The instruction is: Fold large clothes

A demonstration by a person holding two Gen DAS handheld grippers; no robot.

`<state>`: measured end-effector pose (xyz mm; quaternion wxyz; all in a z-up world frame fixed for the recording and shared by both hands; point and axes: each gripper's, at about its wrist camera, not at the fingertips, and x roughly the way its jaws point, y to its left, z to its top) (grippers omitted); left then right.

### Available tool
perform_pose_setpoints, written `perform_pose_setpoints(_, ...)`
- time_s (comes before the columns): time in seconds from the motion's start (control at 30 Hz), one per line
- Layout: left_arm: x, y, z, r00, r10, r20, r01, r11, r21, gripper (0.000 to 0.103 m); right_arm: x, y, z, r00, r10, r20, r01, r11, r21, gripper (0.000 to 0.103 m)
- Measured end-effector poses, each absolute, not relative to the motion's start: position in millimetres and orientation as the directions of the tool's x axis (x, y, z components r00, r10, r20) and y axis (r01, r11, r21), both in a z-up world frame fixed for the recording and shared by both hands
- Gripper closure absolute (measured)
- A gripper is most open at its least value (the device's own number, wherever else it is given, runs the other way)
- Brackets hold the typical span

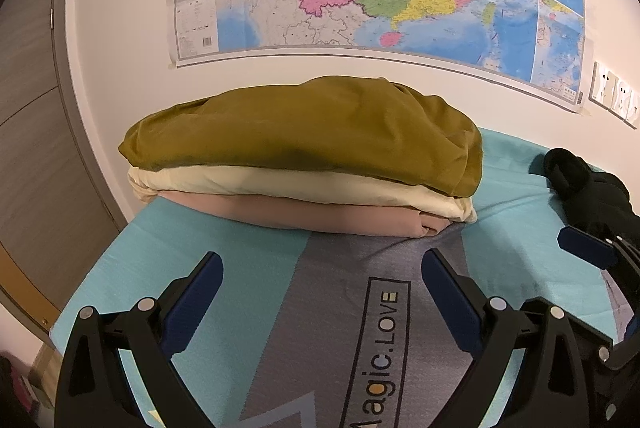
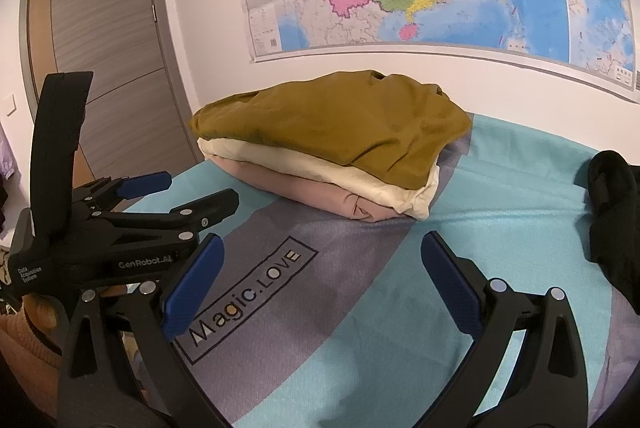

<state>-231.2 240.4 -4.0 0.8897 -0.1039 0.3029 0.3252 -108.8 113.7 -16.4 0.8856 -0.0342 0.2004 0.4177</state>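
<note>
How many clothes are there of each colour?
Mustard folded garment: 1
Cream folded garment: 1
Pink folded garment: 1
Black unfolded garment: 1
Total: 4

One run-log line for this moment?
left gripper: open, empty | right gripper: open, empty | folded stack: three garments | black garment: unfolded

Each black hand-held gripper [image 1: 322, 268] [image 2: 322, 252] has 2 blue-padded fingers [image 1: 448, 292].
</note>
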Motion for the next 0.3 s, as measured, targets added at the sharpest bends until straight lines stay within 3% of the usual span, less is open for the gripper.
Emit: perform_pose_setpoints(0.3,-207.2,222.4,-14.6,0.663,0.382,-0.644,-0.539,0.84,-0.056,0.007,-103.7,73.3,-25.7,0.624,0.68,-0.386,-0.683,0.714,0.154,0.006)
